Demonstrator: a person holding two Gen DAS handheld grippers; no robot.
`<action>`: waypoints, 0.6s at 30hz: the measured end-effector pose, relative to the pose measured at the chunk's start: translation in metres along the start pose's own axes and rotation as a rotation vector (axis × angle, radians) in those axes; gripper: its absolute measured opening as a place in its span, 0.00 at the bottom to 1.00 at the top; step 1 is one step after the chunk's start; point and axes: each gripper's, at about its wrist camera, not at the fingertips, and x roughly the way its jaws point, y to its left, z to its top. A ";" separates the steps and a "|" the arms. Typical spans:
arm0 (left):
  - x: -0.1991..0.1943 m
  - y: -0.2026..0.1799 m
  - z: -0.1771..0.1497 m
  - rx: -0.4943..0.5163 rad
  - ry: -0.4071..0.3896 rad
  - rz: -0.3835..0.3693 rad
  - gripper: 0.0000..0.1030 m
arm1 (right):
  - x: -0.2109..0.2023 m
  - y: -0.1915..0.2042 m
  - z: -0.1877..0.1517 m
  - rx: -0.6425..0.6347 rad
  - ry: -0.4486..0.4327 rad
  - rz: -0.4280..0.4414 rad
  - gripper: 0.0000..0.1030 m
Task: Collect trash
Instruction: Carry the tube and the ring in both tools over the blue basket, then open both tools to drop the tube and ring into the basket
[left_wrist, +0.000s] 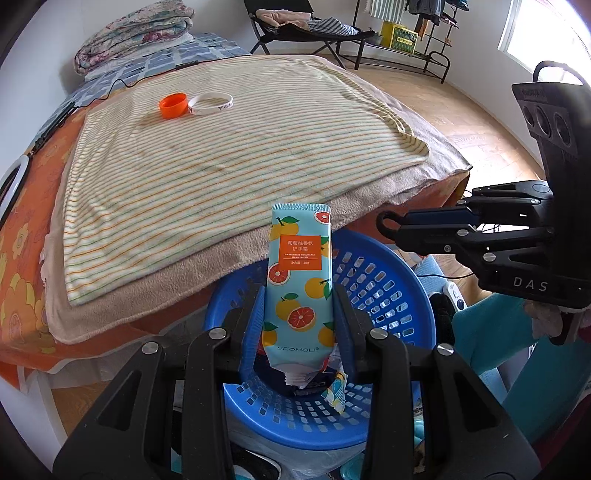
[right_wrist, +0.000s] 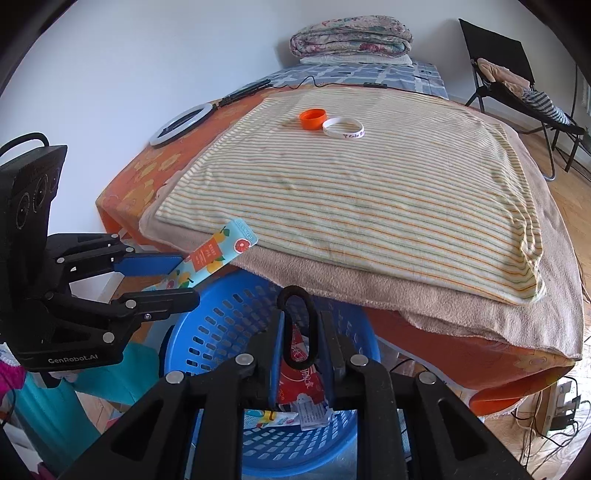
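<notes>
My left gripper (left_wrist: 299, 295) is shut on a light-blue hand cream tube (left_wrist: 299, 273) printed with citrus fruit. It holds the tube upright over the blue plastic basket (left_wrist: 388, 258). From the right wrist view, that gripper (right_wrist: 188, 277) and tube (right_wrist: 218, 254) hang over the basket's (right_wrist: 207, 332) left rim. My right gripper (right_wrist: 303, 319) is shut on a black elastic hair loop (right_wrist: 294, 289) above the basket, and it also shows at the right edge of the left wrist view (left_wrist: 391, 229). A red wrapper (right_wrist: 301, 384) and other packets lie in the basket.
An orange cap (right_wrist: 312, 118) and a white wristband (right_wrist: 343, 127) lie on the striped towel (right_wrist: 369, 192) covering the bed. A ring light (right_wrist: 183, 123) and cables sit near the wall. A folded quilt (right_wrist: 351, 35) is at the bed's far end and a black chair (right_wrist: 517, 74) stands beyond it.
</notes>
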 end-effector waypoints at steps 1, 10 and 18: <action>0.002 0.000 -0.004 -0.004 0.009 -0.003 0.35 | 0.001 0.001 -0.003 -0.003 0.006 0.002 0.16; 0.015 0.000 -0.025 -0.018 0.059 0.000 0.35 | 0.010 0.006 -0.018 -0.013 0.046 0.008 0.16; 0.024 -0.001 -0.030 -0.015 0.090 0.000 0.35 | 0.015 0.008 -0.024 -0.012 0.065 0.010 0.17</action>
